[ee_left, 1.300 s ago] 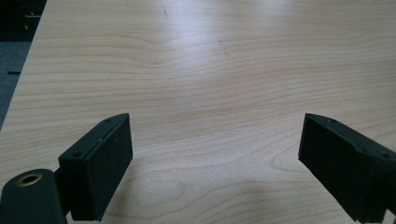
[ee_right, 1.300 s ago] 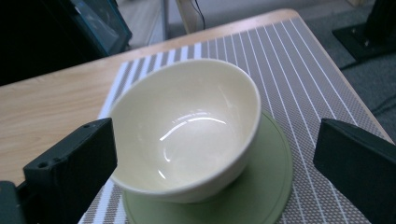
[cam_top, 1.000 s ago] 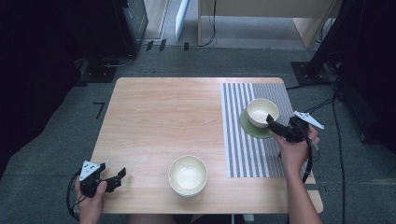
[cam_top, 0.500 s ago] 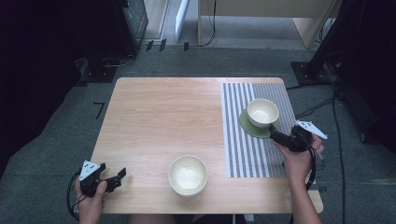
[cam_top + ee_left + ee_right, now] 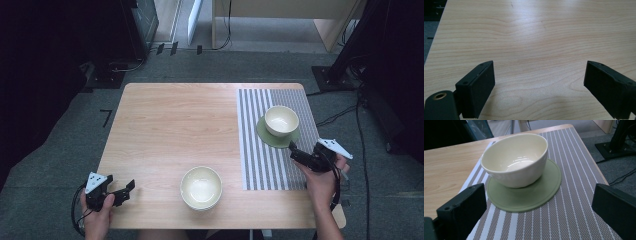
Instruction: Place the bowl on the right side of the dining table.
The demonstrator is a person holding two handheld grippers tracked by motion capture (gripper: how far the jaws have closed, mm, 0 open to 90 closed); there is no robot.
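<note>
A cream bowl [image 5: 281, 120] [image 5: 515, 159] sits on a round green coaster [image 5: 267, 136] [image 5: 529, 195], which lies on a grey striped placemat [image 5: 260, 150] [image 5: 574, 215] at the table's right side. My right gripper [image 5: 296, 154] [image 5: 539, 212] is open, just in front of the coaster, with nothing between its jaws. A second cream bowl [image 5: 201, 187] stands near the front edge in the middle. My left gripper [image 5: 125, 190] [image 5: 539, 87] is open over bare wood at the front left corner, holding nothing.
The wooden table [image 5: 175, 125] [image 5: 536, 37] stands on a grey carpet. Cables [image 5: 340, 117] run on the floor at the right, beside dark equipment. A pale wooden desk [image 5: 280, 20] stands beyond the far edge.
My right gripper has drawn back from the bowl on the coaster toward the front right. The left gripper has stayed put.
</note>
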